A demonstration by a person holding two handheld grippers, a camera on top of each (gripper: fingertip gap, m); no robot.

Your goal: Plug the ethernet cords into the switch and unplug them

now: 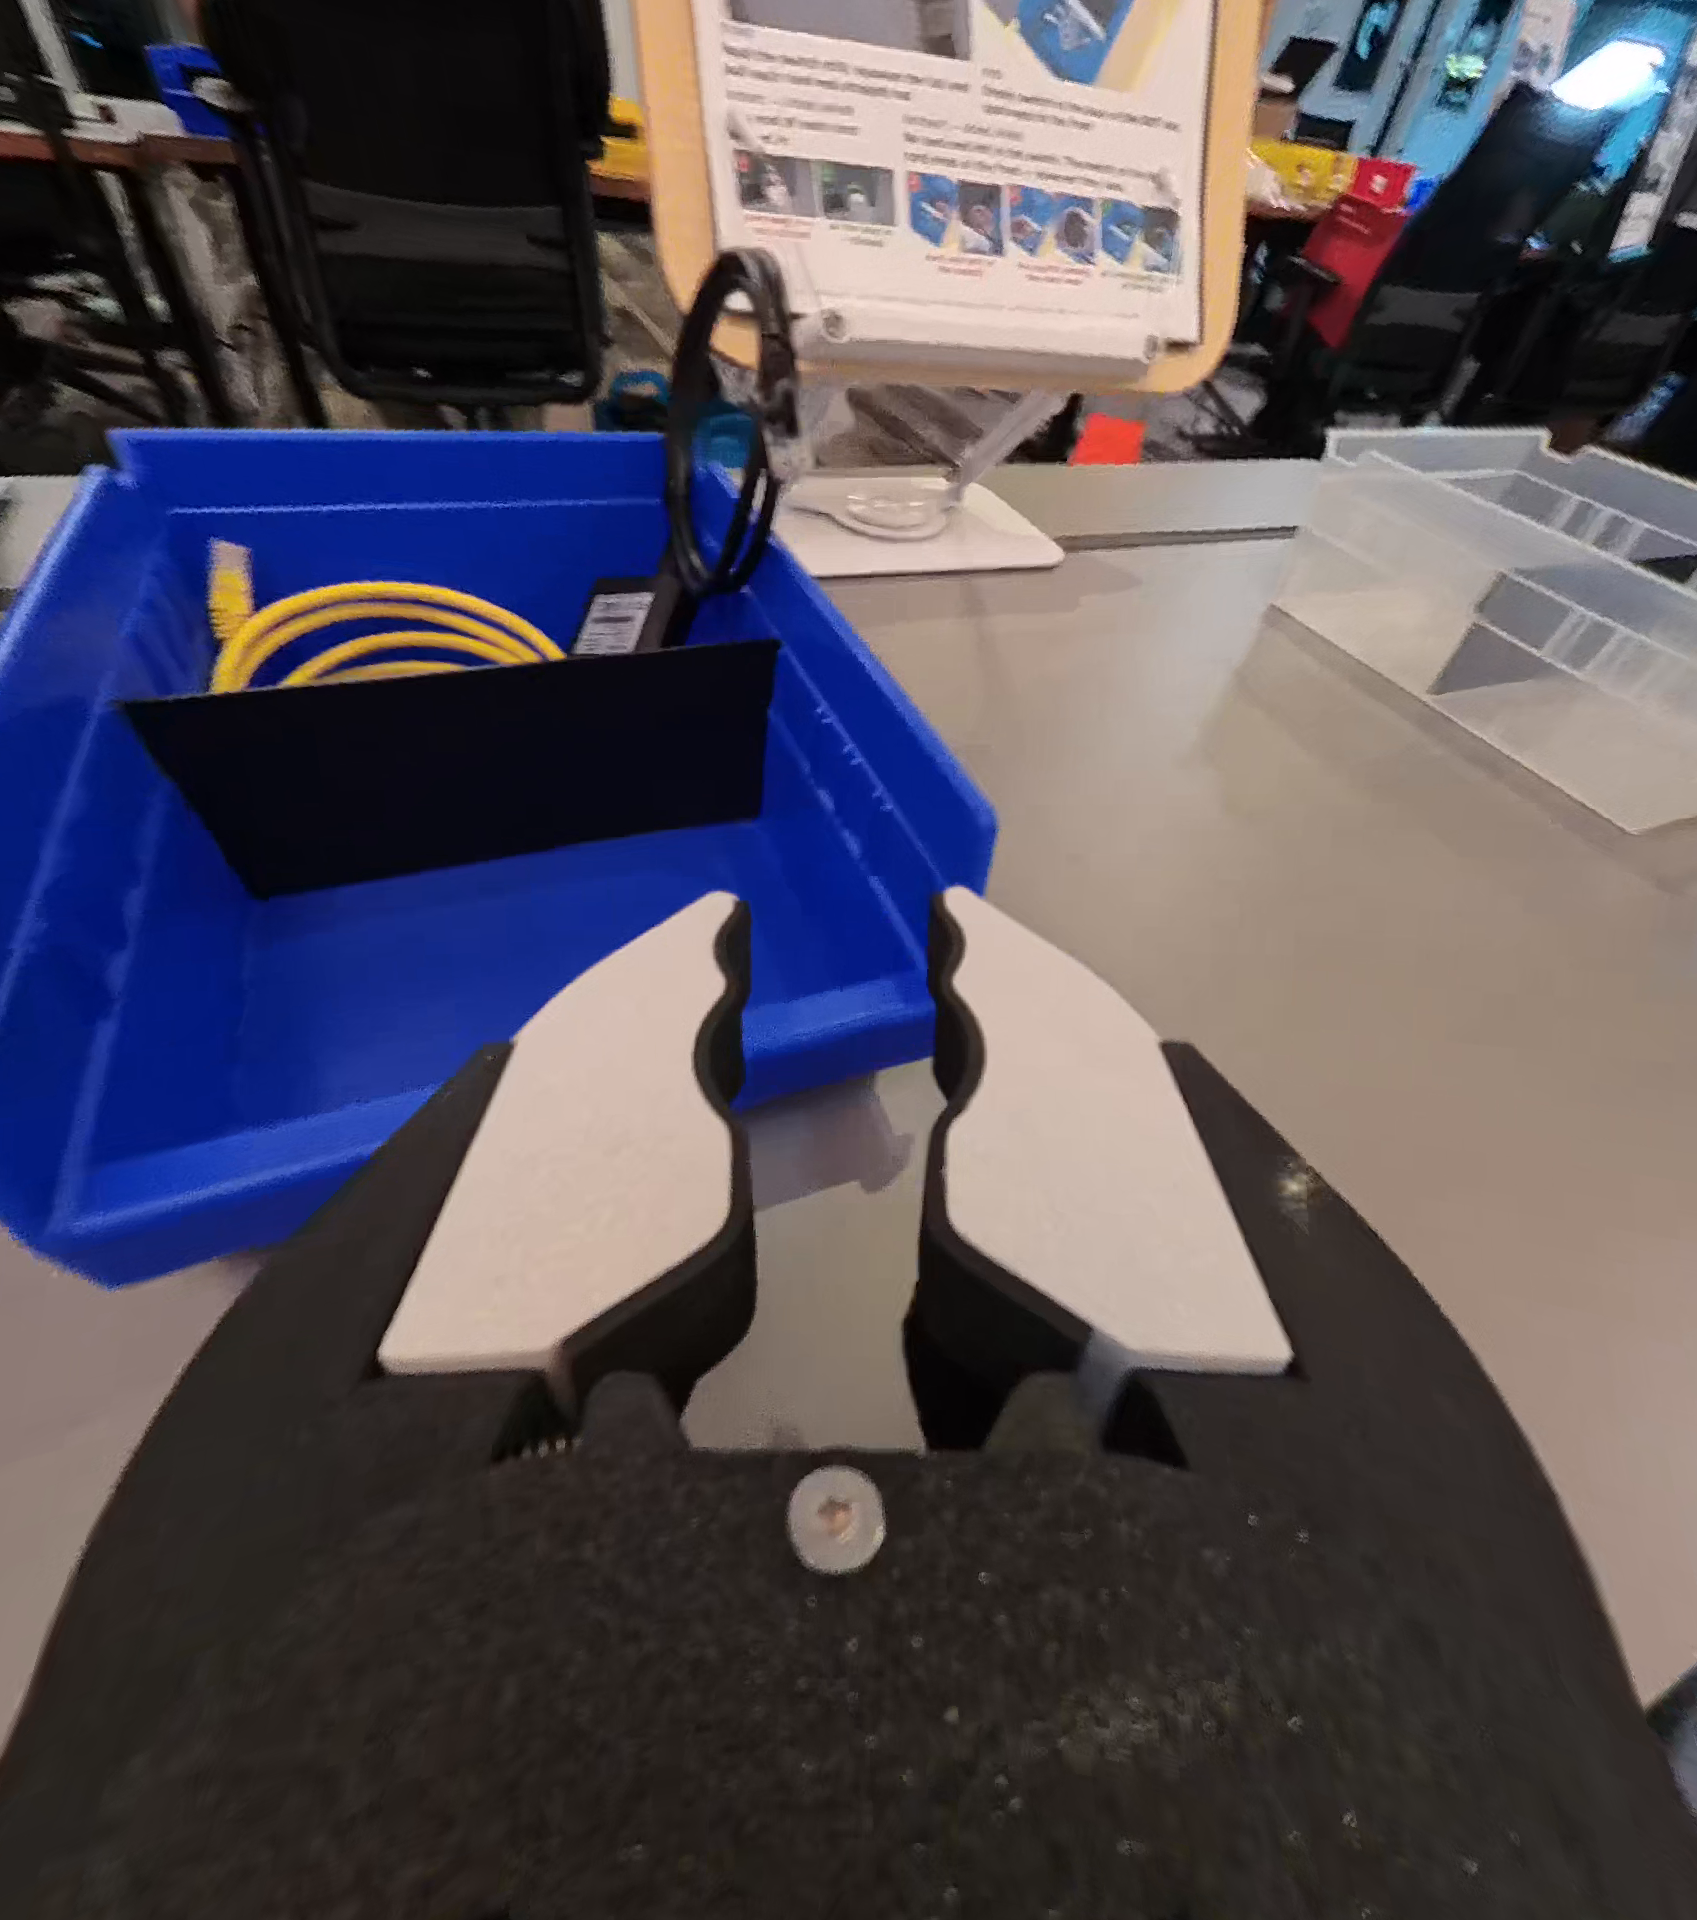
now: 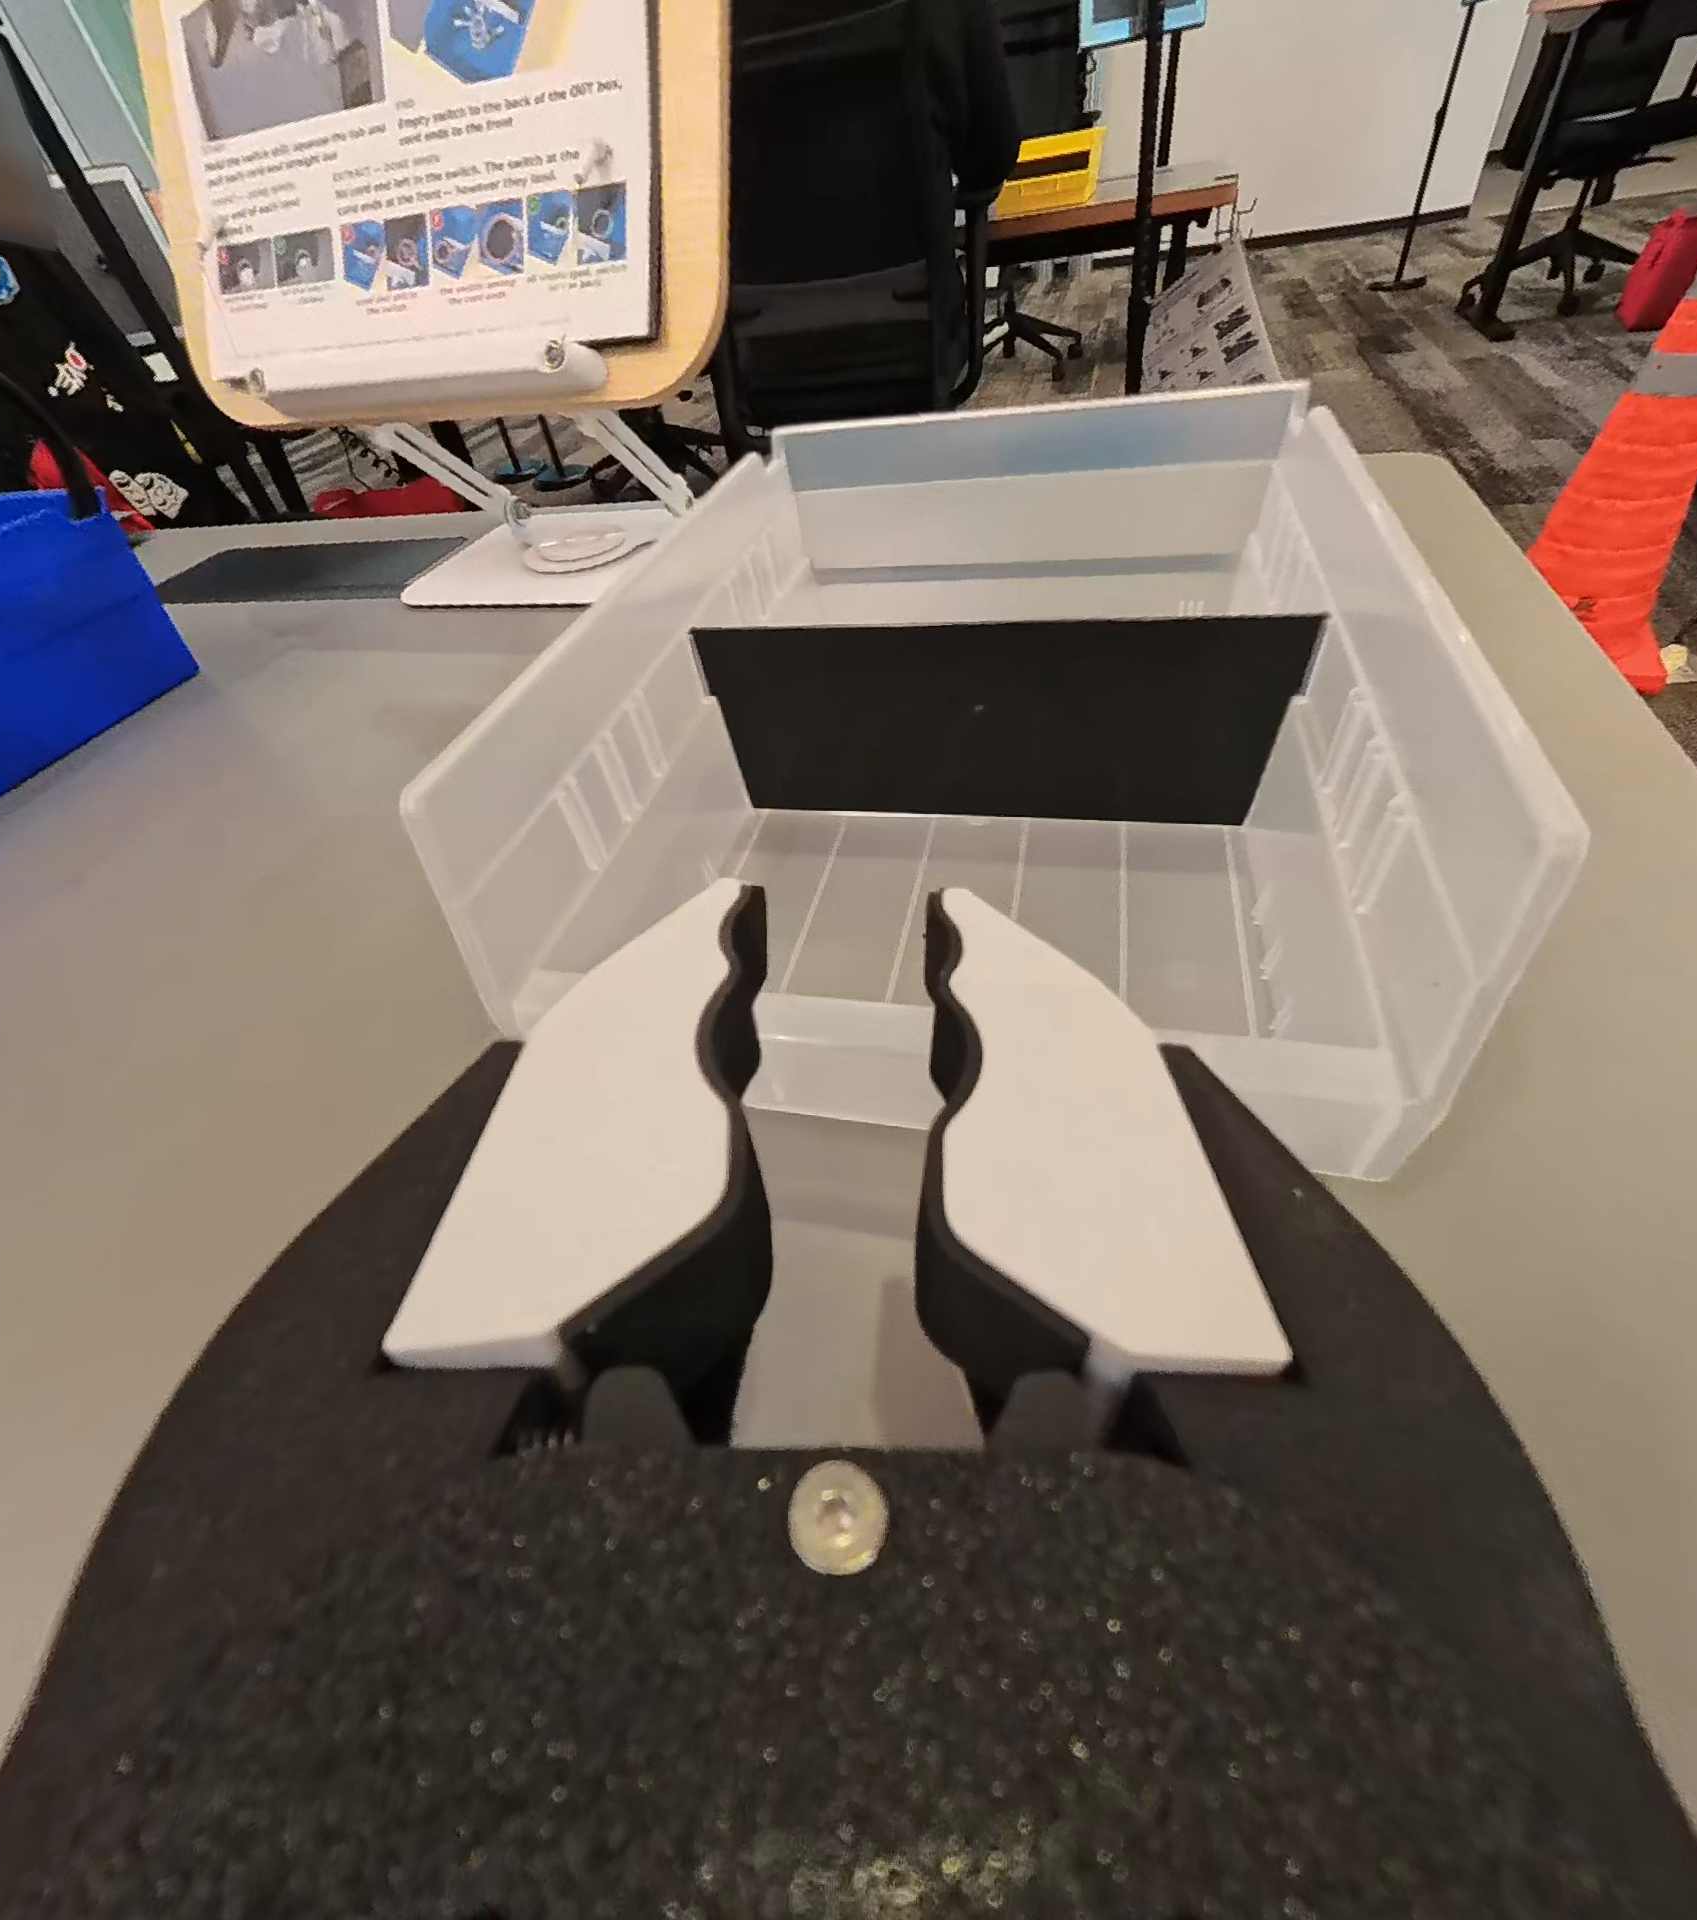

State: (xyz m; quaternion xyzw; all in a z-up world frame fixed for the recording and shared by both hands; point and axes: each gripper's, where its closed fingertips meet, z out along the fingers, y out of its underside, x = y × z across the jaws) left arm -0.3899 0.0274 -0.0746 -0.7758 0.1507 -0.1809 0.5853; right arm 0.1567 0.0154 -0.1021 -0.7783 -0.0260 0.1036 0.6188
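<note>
— Nearest the lens, what is seen of the left gripper (image 1: 836, 914)?

— Its jaws are parted, and nothing is pinched between the pads; only the front lip of the blue bin (image 1: 23, 935) is seen through the gap. It is held just short of that bin, probably so a reach inside can be made.

— And the right gripper (image 2: 844, 904)?

— It is likewise spread with nothing held. It is aimed over the low front wall of the clear bin (image 2: 511, 831), whose front section holds nothing that can be seen. That bin is likely meant as the place where things are set down later.

— Where are the task's things kept?

— Behind the black divider (image 1: 449, 769) of the blue bin. A coiled yellow cord (image 1: 376, 634) is laid in the back section, with one plug end stood up at its left. Beside it a black box (image 1: 620, 618), probably the switch, is leaned against the right wall, and a black cable loop (image 1: 719, 436) rises from it above the rim.

— Farther back?

— An instruction sheet on a stand (image 1: 948, 187) is propped at the table's far edge, presumably for reference. No plugging has been started, by the look of it.
</note>
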